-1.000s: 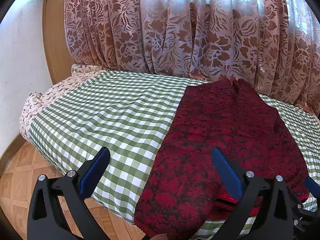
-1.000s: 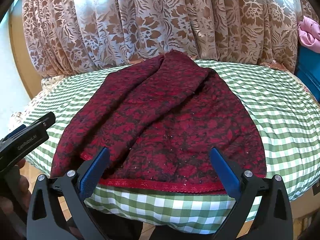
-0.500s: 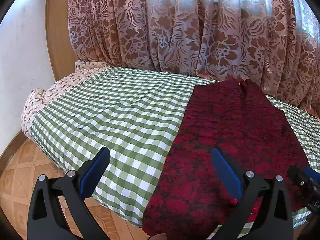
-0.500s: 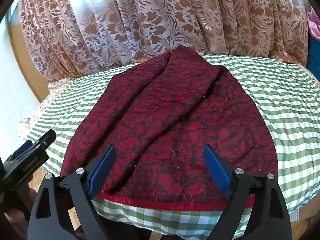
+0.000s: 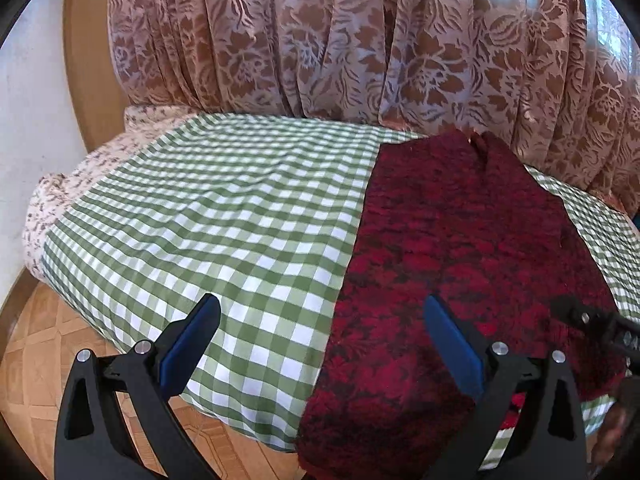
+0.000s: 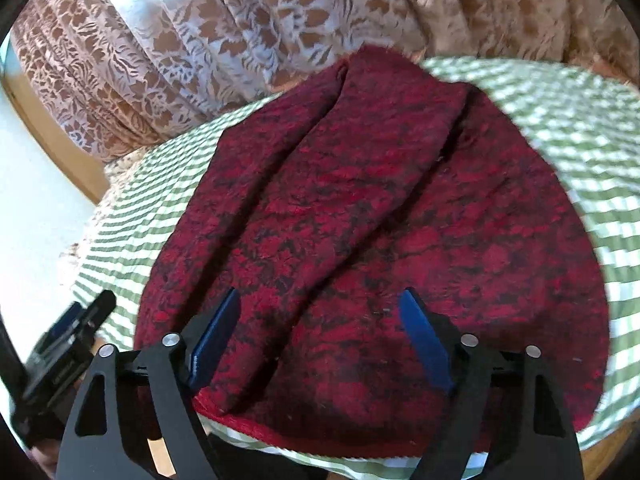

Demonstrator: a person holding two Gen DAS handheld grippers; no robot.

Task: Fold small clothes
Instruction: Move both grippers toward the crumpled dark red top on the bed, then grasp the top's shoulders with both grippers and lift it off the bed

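Note:
A dark red patterned garment lies spread on a green-and-white checked bedcover, its hem hanging over the near edge. My left gripper is open above the garment's left edge, nothing between its blue pads. My right gripper hovers over the garment's near hem; its jaws are closing, with cloth below them and the pads not pressing on it. Each gripper shows at the edge of the other's view: the right gripper and the left gripper.
A floral lace curtain hangs right behind the bed. White wall and a wooden frame stand at the left. Parquet floor lies below the bed's near edge. A floral sheet shows under the checked cover.
Both grippers have moved closer to the bed and lower over the garment. The right gripper's fingers have drawn nearer together and its view has tilted.

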